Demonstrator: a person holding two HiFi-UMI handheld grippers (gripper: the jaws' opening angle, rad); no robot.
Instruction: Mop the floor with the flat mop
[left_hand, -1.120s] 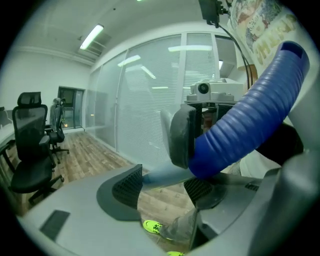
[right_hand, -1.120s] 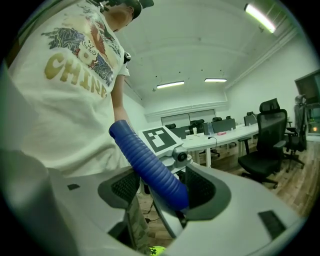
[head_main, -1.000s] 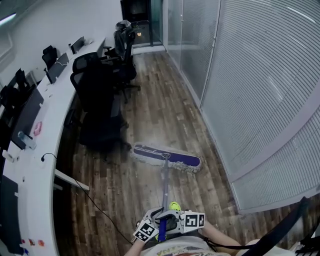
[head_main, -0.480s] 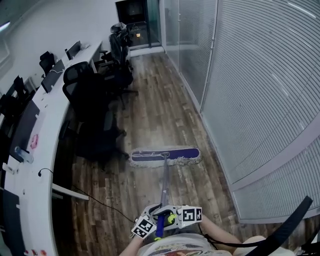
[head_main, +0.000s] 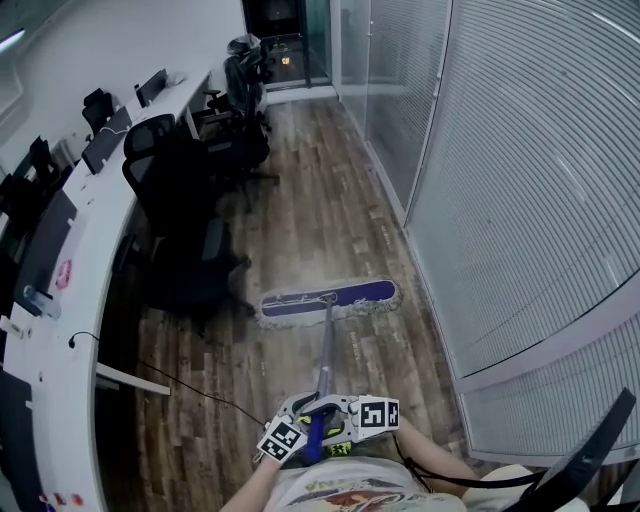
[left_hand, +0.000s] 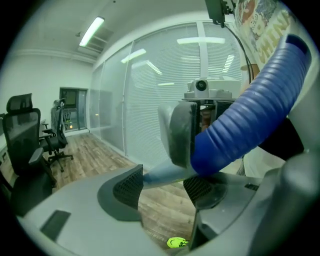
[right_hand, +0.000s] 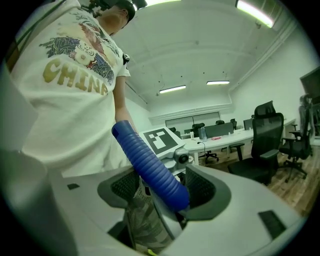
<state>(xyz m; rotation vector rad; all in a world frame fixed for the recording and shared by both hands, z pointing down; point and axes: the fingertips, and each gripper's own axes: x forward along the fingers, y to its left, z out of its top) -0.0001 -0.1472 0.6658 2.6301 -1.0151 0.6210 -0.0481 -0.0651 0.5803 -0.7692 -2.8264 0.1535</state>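
2 grippers are sharing the flat mop's handle: the left gripper and right gripper are both clamping it, likely for steady pushing, while the purple mop head is lying flat on the wood floor beside the nearest office chair.

Flat mop: purple pad, white fringe, ribbed blue grip; floor brown plank

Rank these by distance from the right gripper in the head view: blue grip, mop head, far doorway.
1. blue grip, clamped in the right gripper.
2. mop head, flat on the floor ahead.
3. doorway, at the corridor's far end.
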